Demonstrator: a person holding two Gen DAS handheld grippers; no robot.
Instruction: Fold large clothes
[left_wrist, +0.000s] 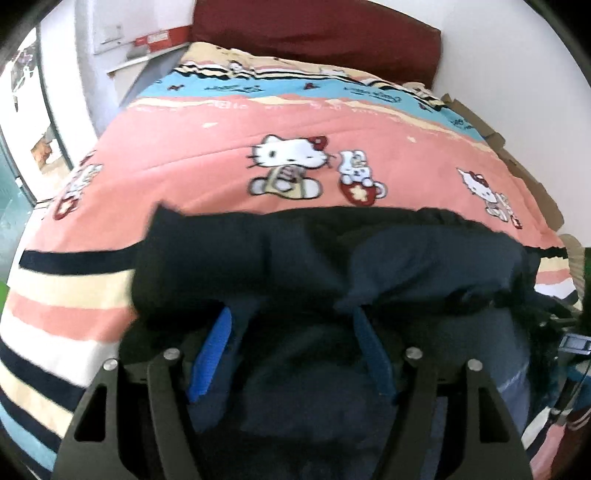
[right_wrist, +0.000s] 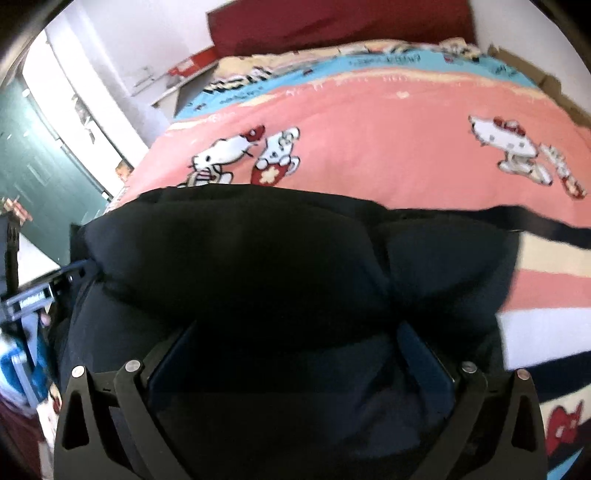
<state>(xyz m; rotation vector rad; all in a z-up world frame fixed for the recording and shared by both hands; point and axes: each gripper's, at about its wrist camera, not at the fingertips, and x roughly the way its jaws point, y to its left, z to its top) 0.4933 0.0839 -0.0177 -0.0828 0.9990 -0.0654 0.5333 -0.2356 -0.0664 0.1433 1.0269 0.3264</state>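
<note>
Bed with a pink cartoon blanket (left_wrist: 221, 147), dark garment (left_wrist: 258, 258) bunched at its near edge.
Garment folds drape over both grippers: left gripper (left_wrist: 295, 325) fingers stand apart with cloth between them, right gripper (right_wrist: 295, 339) likewise spread under the fabric; red headboard (left_wrist: 314, 29) behind.

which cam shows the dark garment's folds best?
Left wrist: the dark garment is lit enough to show creases and a navy panel against black. On the right wrist view the garment is one near-black mass with little detail.

Bright daylight from left, soft motion blur, strong fisheye edges, dark vignette
</note>
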